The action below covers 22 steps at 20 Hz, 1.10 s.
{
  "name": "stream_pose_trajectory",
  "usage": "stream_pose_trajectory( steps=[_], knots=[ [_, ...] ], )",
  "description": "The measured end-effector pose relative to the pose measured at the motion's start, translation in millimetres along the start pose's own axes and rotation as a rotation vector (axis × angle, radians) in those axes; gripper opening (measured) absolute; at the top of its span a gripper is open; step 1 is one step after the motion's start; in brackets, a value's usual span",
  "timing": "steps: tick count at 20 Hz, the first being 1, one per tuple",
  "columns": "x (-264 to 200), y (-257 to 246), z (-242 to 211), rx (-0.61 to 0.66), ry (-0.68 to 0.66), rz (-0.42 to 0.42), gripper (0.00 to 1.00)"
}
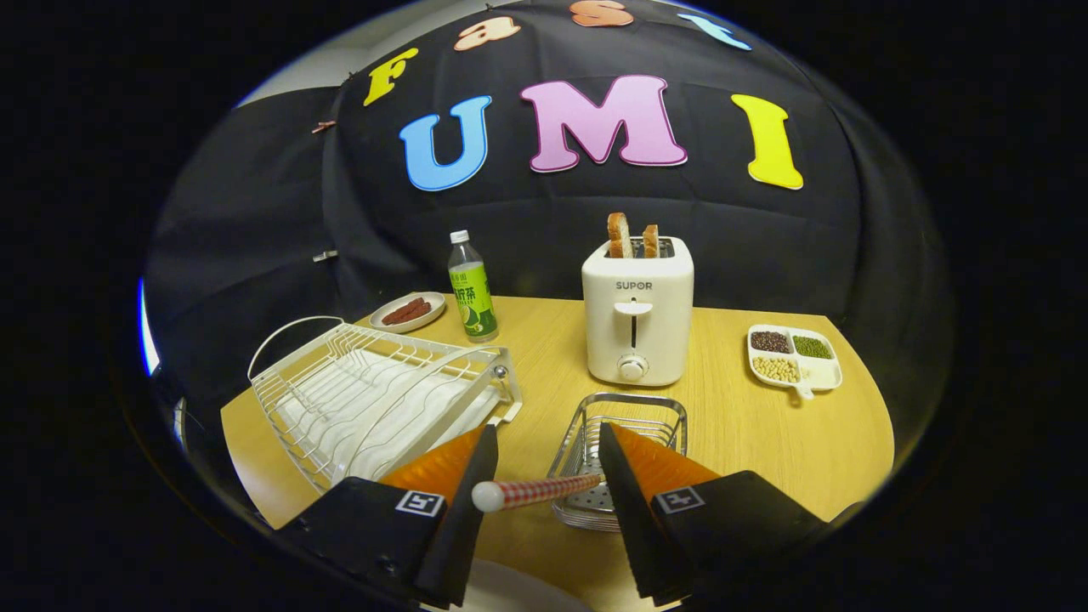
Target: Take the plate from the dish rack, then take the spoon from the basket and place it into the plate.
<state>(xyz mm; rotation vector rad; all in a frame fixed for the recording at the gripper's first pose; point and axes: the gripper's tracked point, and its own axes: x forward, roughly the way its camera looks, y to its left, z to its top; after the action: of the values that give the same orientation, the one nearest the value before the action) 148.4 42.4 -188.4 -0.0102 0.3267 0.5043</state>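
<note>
Jaws of the gripper [544, 476] parted moderately, with the spoon [534, 492] lying crosswise in the gap: its red-and-white checked handle runs from the right jaw toward the left, white rounded end close against the left jaw's inner face. Cannot tell whether both fingers press on the handle or whether the far end rests in the basket. Just ahead of the jaws, partly hidden behind the right one, a wire basket [633, 410] standing on the wooden desk [765, 442], perforated bottom visible, nothing else discernible inside. Below the jaws, a pale curved edge, apparently the plate [518, 595], only a sliver visible. Left of the basket and beyond the left jaw, a white wire dish rack [374, 395] on its white drip tray, slots holding no dishes. Farther back, a small oval dish [408, 312] carrying dark reddish-brown pieces, and just beside it an upright green-labelled bottle [472, 289] with a white cap. Beyond the basket, a white toaster [637, 314] with two slices of bread [631, 235] standing up out of its slots. Off to the right, well apart, a white divided tray [820, 371] with dark beans, green beans and pale beans in three compartments, the fourth holding nothing discernible.
</note>
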Motion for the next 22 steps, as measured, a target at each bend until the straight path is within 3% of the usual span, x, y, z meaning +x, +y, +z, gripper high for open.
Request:
stream_pose_trajectory(
  steps=[6,9,11,13,16,17,20,21,22],
  knots=[
    [-4.2,-20.3,2.5,0.025,-0.005,-0.059,0.42],
    [-6.6,-26.8,0.0,0.073,0.01,-0.058,0.4],
    [-6.1,-32.2,-4.8,0.06,0.002,-0.064,0.58],
    [-6.8,-29.3,-4.7,0.061,-0.005,-0.049,0.6],
    [-5.3,-30.8,-3.3,0.078,-0.023,-0.06,0.56],
    [-2.2,-33.0,-4.2,0.094,-0.021,-0.066,0.4],
    [-5.7,-45.3,-0.2,0.101,-0.035,-0.113,0.37],
    [-4.9,-56.5,1.2,0.084,-0.045,-0.152,0.31],
    [-3.5,-52.9,0.2,0.101,-0.037,-0.133,0.27]
  ],
)
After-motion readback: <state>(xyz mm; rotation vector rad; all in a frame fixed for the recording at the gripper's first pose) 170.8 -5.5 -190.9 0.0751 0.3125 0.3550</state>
